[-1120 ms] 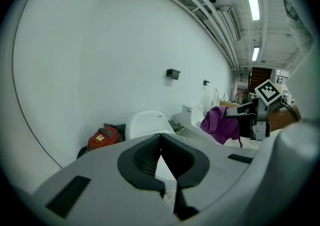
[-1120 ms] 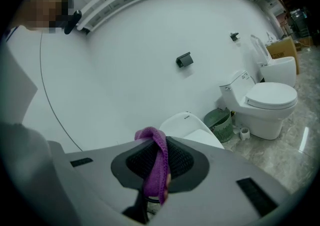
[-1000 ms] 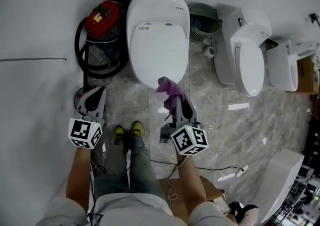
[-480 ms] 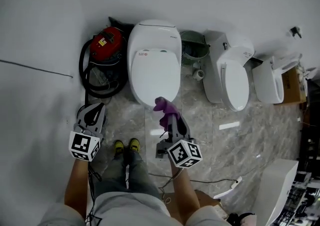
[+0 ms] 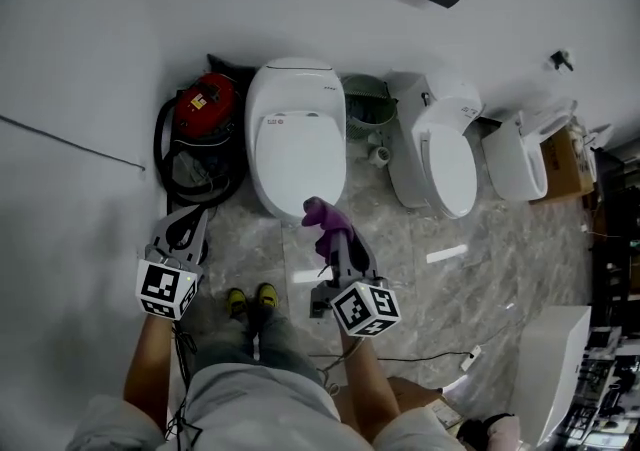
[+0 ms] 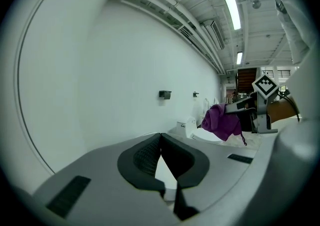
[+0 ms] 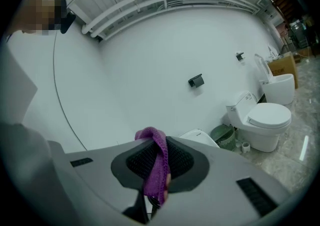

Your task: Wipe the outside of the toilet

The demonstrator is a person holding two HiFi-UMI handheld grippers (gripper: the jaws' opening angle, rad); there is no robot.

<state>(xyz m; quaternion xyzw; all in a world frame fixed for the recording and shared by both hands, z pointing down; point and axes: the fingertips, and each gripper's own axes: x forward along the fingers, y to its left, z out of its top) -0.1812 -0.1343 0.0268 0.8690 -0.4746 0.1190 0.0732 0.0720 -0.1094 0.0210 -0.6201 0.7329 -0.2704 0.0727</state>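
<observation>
Nearest are the person's own legs and a pair of yellow-toed shoes [image 5: 250, 297] on the marbled floor [image 5: 430, 299], with a claw held out on either side of them.

The left claw [image 5: 190, 215] hangs over the floor at the person's left. In its own view the two pads meet at the tip with nothing between them, so it carries nothing and takes no part in the work at this moment.

The right claw [image 5: 335, 231] is pinched on a purple cloth [image 5: 321, 211]. In the right gripper view the cloth loops over the tip and drapes down between the pads. The grip looks firm, with most of the fabric bunched ahead of the tip.

Just beyond the cloth stands the toilet [image 5: 295, 134], white, lid down, its front rim toward the person. From the head view the cloth sits in the air near that front edge; I cannot tell that it touches the porcelain, and the left gripper view shows it held clear in open air.

Judged from this, the cloth is in hand and brought up to the toilet, but no wiping contact shows. No streaks or damp patches are visible on the lid, rim or sides, so the whole outside appears left to do: lid, flanks, base and the rear part.

Beside the toilet, against the wall, are a red vacuum cleaner [image 5: 205, 99] on one side and a green bin [image 5: 366, 106] on the other. Farther right stand a second toilet [image 5: 440, 154] and a third fixture [image 5: 520, 154].
</observation>
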